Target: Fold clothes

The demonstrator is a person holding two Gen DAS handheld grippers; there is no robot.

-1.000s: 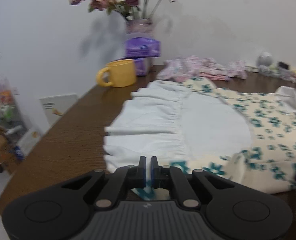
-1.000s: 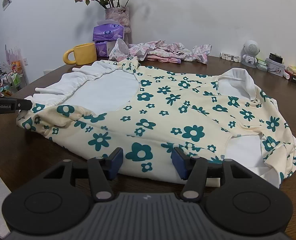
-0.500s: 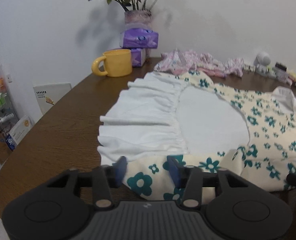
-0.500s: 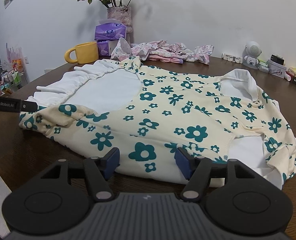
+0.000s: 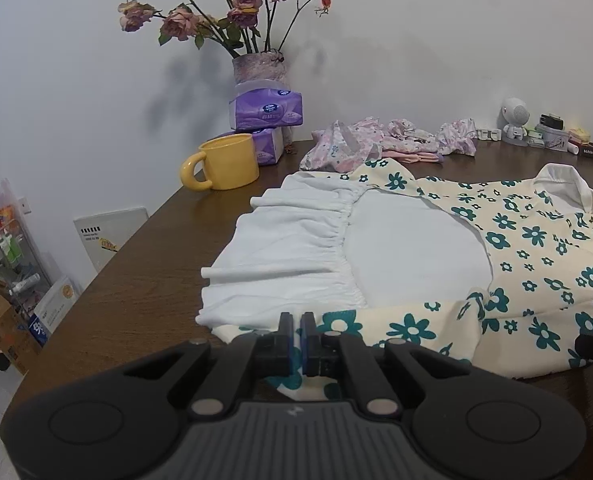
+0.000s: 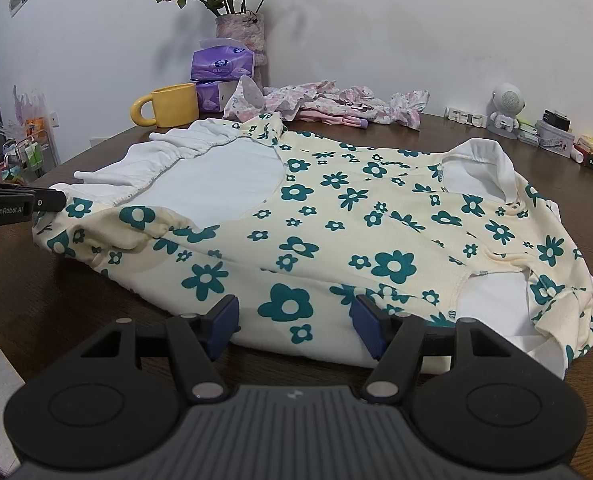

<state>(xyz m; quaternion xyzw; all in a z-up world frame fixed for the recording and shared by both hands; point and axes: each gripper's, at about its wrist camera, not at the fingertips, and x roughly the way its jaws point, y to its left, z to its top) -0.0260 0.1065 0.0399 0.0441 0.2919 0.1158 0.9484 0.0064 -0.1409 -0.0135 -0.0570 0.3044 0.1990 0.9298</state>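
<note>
Reading what print I can, I make out "GenRobot.AI" in white letters on the side of my left gripper (image 6: 36, 202), seen from the right wrist camera. The purple tissue packs (image 6: 222, 65) carry a round logo, but its writing is too small to read. Spread on the brown table (image 5: 136, 280) lies the cream garment (image 6: 336, 232), scattered with teal flowers, its white gathered lining (image 5: 296, 248) turned outward at the left end and a white collar at the far right. My left gripper has its jaws pressed together on the garment's near-left corner. My right gripper (image 6: 296, 320) stands with jaws wide apart, straddling the near hem. A yellow mug (image 5: 224, 168) sits behind, beside the tissues.
</note>
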